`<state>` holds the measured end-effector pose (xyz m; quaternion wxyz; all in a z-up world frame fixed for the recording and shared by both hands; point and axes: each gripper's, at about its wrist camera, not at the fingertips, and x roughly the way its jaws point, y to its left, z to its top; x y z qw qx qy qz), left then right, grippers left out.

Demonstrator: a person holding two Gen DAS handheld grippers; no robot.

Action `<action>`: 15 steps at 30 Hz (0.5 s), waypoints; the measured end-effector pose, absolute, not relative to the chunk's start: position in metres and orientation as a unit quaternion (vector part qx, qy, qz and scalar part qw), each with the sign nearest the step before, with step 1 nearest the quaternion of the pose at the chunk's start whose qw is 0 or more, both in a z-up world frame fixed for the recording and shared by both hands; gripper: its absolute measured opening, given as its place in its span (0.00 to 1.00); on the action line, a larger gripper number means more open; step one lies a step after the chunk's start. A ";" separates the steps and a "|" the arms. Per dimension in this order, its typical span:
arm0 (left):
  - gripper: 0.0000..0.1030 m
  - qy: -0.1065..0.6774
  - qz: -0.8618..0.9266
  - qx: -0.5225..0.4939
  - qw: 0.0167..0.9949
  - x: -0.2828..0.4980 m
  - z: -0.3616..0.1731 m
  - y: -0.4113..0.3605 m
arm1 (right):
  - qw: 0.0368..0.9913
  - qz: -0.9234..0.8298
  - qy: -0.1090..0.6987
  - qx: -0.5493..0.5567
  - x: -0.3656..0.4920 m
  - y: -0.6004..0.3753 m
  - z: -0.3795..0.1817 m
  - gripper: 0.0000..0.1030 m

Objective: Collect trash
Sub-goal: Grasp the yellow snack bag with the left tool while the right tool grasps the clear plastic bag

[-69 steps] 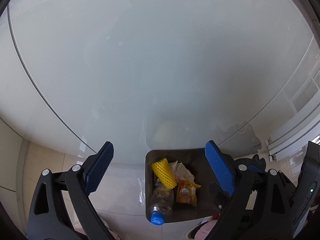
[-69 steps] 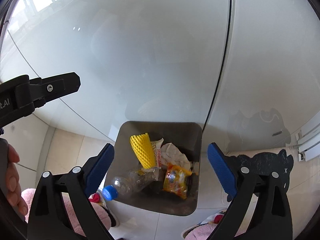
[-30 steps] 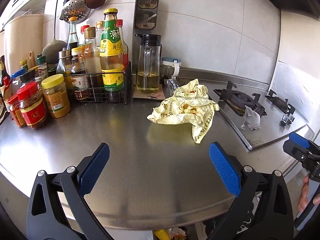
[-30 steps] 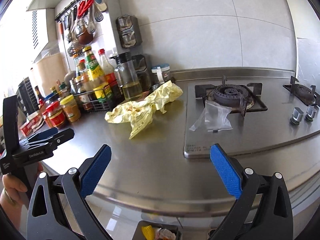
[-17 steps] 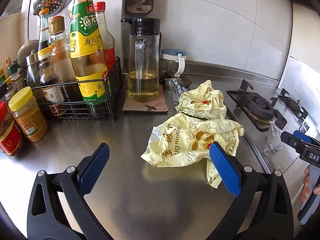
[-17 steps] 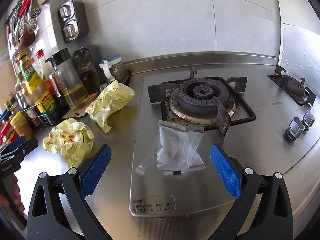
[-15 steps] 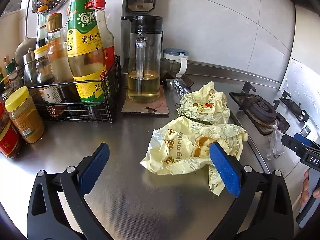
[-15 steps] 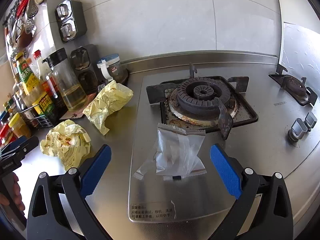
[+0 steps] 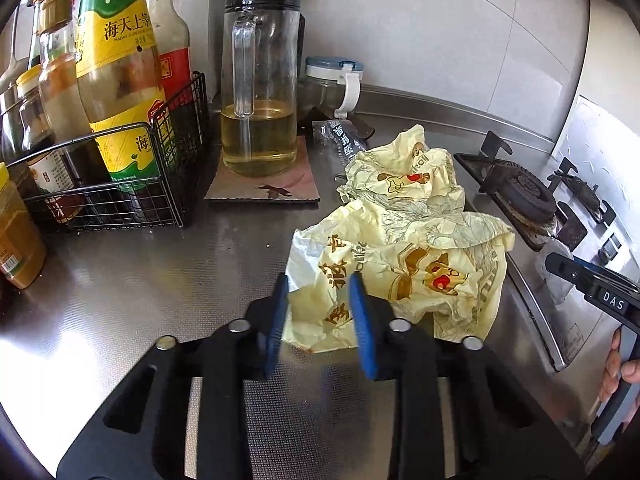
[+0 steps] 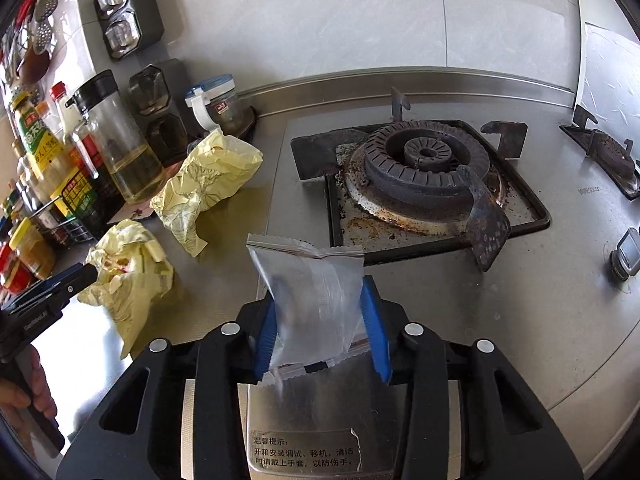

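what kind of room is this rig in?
A home kitchen, most likely: a gas burner set in a steel countertop, a wire rack of sauce bottles, and an oil jug against a tiled wall.

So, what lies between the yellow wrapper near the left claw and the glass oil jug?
In the left wrist view, only bare steel counter separates the yellow wrapper from the oil jug; the jug's cardboard mat sits under it.
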<state>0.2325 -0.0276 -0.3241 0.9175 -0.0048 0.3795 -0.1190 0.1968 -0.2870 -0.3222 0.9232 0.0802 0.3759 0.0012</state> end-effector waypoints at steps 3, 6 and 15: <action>0.06 0.371 -0.125 0.007 0.920 0.225 -0.322 -0.031 | 0.924 0.010 0.375 0.078 0.193 -0.285 -0.321 0.20; 0.03 0.364 -0.130 0.011 0.922 0.217 -0.318 -0.032 | 0.926 0.020 0.369 0.075 0.185 -0.280 -0.319 0.17; 0.01 0.319 -0.123 0.024 0.939 0.166 -0.277 -0.026 | 0.938 0.045 0.338 0.057 0.146 -0.256 -0.289 0.17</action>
